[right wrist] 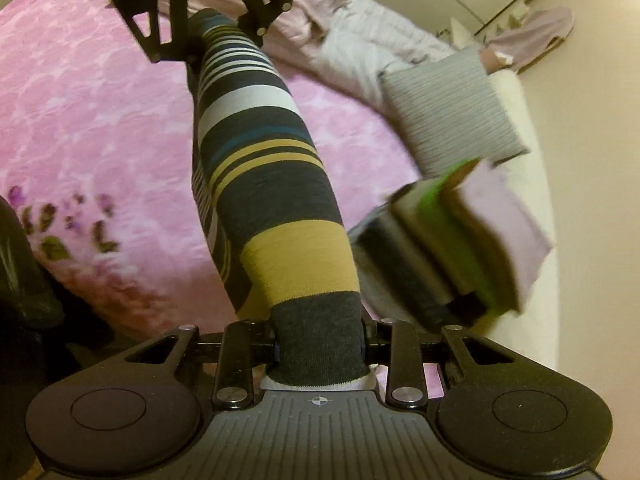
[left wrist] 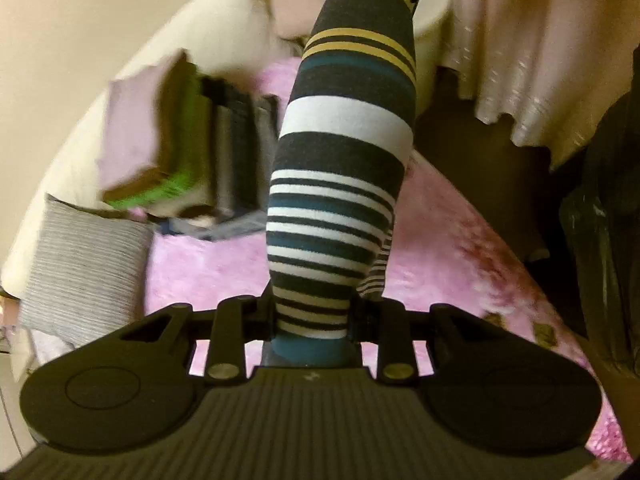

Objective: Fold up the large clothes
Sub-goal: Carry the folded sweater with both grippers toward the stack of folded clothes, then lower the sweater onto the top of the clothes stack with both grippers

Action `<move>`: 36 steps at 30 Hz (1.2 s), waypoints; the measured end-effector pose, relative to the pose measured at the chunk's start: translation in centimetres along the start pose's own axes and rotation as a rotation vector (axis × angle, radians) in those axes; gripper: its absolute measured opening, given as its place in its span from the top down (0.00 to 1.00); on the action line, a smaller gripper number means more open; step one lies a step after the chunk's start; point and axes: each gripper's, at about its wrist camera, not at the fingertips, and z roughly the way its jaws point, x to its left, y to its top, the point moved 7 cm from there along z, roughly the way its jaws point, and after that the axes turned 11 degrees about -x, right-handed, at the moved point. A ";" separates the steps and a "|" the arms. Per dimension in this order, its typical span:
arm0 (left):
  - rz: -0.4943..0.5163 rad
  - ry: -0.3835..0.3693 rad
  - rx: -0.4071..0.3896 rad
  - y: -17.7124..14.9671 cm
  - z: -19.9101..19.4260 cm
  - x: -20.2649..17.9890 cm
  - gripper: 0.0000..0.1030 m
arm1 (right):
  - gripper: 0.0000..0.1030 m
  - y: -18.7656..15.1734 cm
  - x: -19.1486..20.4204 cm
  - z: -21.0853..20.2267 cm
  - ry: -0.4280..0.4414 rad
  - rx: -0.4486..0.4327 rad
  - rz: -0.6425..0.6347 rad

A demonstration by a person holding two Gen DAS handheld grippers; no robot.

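While both claws, left claw [left wrist: 310, 320] and right claw [right wrist: 320, 344], grip opposite ends of the striped garment [left wrist: 340, 152] stretched above the bed [left wrist: 440, 248], keep tension even; lower squarely.

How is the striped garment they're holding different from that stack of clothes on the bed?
The striped garment hangs stretched in the air between the left gripper and the right gripper; the stack of folded clothes rests on the pink bedspread. The garment is unfolded, the stack folded. Both are fabric.
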 end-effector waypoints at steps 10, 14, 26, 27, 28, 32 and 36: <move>-0.057 0.206 -0.028 8.6 -2.8 19.9 0.75 | 0.73 4.8 -22.1 -2.9 -0.094 -0.153 -0.076; -0.110 0.303 -0.024 11.5 -0.9 27.7 0.75 | 0.73 5.0 -31.9 -1.4 -0.112 -0.214 -0.107; -0.125 0.665 0.028 13.8 12.0 36.8 0.76 | 0.72 -1.2 -46.5 8.2 -0.254 -0.399 -0.276; -0.102 0.678 0.036 13.3 14.4 35.0 0.76 | 0.72 -3.4 -44.9 9.9 -0.288 -0.425 -0.300; -0.086 0.682 0.046 12.5 17.2 33.0 0.76 | 0.72 -5.2 -43.8 11.8 -0.311 -0.442 -0.326; -0.108 0.589 0.113 8.4 28.3 24.6 0.76 | 0.72 -14.2 -37.5 20.7 -0.214 -0.376 -0.334; -0.151 0.694 0.079 8.0 28.7 22.1 0.76 | 0.70 -17.2 -35.0 20.3 -0.279 -0.434 -0.309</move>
